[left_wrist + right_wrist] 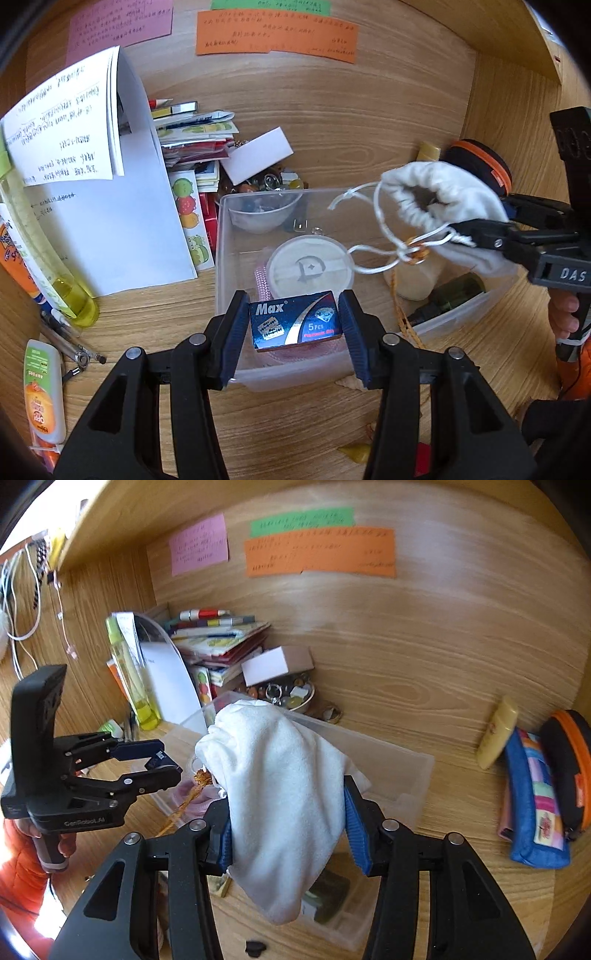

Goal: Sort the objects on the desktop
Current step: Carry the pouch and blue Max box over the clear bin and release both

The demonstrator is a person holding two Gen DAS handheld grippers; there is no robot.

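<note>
Draping over the right claw (290, 827), the white pouch (280, 794) hides the bin (399, 771).

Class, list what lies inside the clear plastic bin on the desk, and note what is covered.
Inside the clear plastic bin: a small clear cup, a round case, a dark bottle. The blue box and white pouch, each gripped, cover parts of the floor.

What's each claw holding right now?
Left claw: closed on the blue Max box.
Right claw: closed on the white drawstring pouch.
</note>
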